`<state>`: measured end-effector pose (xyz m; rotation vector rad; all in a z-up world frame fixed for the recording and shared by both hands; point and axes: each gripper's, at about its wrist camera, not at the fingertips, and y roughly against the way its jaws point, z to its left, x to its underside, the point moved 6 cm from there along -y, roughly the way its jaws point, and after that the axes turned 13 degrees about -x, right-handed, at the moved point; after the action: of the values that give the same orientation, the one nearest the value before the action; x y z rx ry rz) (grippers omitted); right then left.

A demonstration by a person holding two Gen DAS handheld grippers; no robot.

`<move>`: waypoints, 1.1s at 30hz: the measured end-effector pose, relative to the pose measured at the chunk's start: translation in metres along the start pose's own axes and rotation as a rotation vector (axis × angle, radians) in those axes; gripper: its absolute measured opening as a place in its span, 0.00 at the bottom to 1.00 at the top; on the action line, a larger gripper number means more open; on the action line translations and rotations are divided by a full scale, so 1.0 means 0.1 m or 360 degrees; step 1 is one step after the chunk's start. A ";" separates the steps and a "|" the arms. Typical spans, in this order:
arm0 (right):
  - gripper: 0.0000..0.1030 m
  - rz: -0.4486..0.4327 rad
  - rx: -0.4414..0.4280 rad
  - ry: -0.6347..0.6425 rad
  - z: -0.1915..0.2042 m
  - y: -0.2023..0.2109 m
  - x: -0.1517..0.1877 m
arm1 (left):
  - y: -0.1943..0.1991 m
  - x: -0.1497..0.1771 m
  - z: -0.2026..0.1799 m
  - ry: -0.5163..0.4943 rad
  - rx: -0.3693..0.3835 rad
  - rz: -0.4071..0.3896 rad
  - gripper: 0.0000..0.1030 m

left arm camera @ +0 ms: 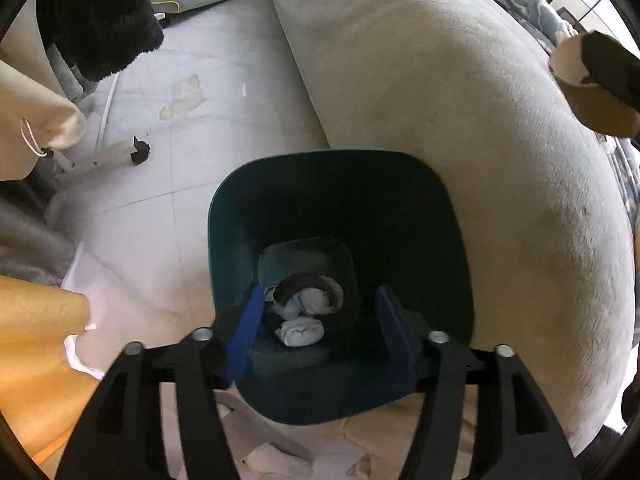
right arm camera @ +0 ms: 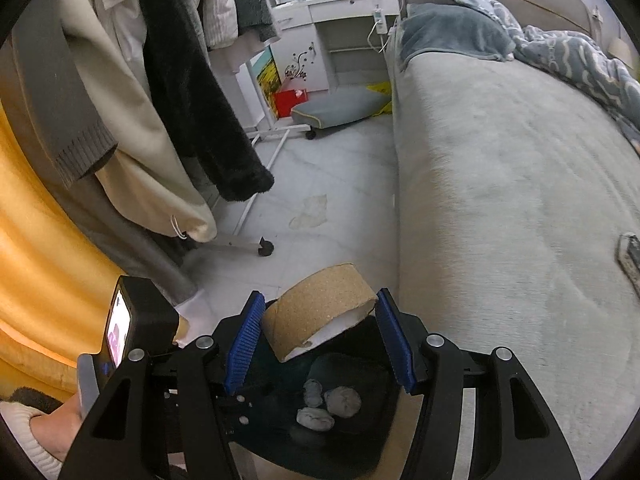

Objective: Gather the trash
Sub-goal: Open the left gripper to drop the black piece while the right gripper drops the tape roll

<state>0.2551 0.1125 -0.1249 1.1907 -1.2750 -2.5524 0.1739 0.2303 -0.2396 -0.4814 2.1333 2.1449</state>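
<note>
Blue pads of my left gripper (left arm camera: 318,334) sit wide apart over the dark teal bin (left arm camera: 340,216), gripping nothing I can see. Down on the bin floor lie crumpled white tissues (left arm camera: 300,330) and a dark ring. My right gripper (right arm camera: 320,336) has its fingers (right arm camera: 244,344) spread about a brown cardboard tape roll (right arm camera: 320,312), touching it on both sides, above the bin (right arm camera: 344,440). Beyond, grey bed (right arm camera: 512,184) and tiled floor (right arm camera: 320,168).

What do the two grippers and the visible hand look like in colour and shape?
Both the left gripper and the right gripper have black slotted frames, silver bolts and ribbed blue finger pads. The left hand is bare, with a cream ribbed cuff.
</note>
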 end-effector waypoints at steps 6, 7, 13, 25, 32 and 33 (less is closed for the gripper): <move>0.57 0.0078 0.0003 -0.0020 0.00 -0.24 0.05 | 0.07 0.01 0.18 0.0029 -0.0006 -0.0019 0.75; 0.57 0.0092 0.0004 -0.0025 0.00 -0.27 0.06 | 0.09 0.01 0.22 0.0037 -0.0005 -0.0026 0.75; 0.56 0.0208 0.0026 -0.0027 -0.01 -0.56 0.20 | 0.25 -0.07 0.44 0.0089 -0.0023 -0.0124 0.75; 0.57 0.0452 0.0081 -0.0020 -0.05 -1.06 0.54 | 0.79 -0.30 0.61 0.0131 -0.0004 -0.0470 0.62; 0.57 0.0606 0.0120 0.0010 -0.07 -1.24 0.75 | 1.06 -0.42 0.67 0.0169 0.0028 -0.0632 0.55; 0.57 0.0628 0.0133 0.0018 -0.06 -1.26 0.78 | 1.11 -0.44 0.67 0.0177 0.0035 -0.0660 0.54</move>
<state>0.2395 0.1633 -0.2629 0.8568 -1.4569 -2.2258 0.1745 0.3005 -0.1216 -0.9642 1.8930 1.8984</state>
